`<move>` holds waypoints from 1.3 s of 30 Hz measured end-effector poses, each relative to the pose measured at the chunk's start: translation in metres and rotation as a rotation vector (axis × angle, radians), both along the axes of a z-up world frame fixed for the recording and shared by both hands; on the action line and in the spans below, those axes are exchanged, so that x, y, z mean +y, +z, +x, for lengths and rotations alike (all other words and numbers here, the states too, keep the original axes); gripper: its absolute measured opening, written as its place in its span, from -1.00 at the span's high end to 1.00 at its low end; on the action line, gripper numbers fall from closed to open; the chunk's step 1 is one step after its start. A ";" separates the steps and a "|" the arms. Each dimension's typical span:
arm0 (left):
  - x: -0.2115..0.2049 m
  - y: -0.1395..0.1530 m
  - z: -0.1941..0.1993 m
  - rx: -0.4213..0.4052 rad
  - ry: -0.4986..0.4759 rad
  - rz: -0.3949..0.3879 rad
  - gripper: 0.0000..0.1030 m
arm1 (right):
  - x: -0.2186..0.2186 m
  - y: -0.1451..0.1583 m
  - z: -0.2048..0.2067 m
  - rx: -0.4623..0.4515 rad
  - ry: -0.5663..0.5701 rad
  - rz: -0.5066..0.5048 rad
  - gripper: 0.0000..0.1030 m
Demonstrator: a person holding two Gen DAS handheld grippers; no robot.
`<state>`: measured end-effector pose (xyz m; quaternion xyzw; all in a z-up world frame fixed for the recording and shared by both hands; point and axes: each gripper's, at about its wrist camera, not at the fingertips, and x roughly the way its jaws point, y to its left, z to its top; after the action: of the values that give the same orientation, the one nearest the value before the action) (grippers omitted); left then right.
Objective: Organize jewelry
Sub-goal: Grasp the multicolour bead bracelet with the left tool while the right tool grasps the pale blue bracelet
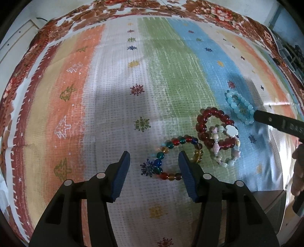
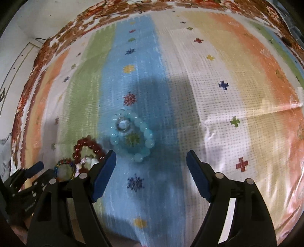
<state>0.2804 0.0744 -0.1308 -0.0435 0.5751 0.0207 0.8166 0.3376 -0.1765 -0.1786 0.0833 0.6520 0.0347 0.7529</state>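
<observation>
Several bead bracelets lie on a striped cloth. In the left wrist view a multicoloured bracelet [image 1: 177, 157] lies just ahead of my open, empty left gripper [image 1: 154, 158], partly under its right finger. A dark red bracelet [image 1: 212, 131] overlaps a pastel one with a white flower bead [image 1: 226, 150]. A pale blue bracelet [image 1: 239, 106] lies further right, touching a finger of my right gripper [image 1: 273, 121]. In the right wrist view the pale blue bracelet [image 2: 133, 135] lies just ahead of my open, empty right gripper [image 2: 151, 158]. The red bracelet [image 2: 88, 150] is at the left.
The striped cloth [image 1: 117, 85] with snowflake prints covers the surface, over a floral cloth [image 1: 209, 11] at the far edge. A grey metal object [image 1: 269, 205] sits at the right edge of the left wrist view. My left gripper shows at lower left in the right wrist view [image 2: 28, 174].
</observation>
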 end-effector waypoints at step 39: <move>-0.011 0.003 0.002 -0.020 -0.062 -0.020 0.82 | 0.005 -0.009 0.005 0.007 0.075 -0.020 0.74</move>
<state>0.2823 0.0636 -0.1276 -0.0343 0.5684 -0.0108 0.8220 0.3422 -0.1714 -0.1879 0.0513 0.6576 0.0559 0.7495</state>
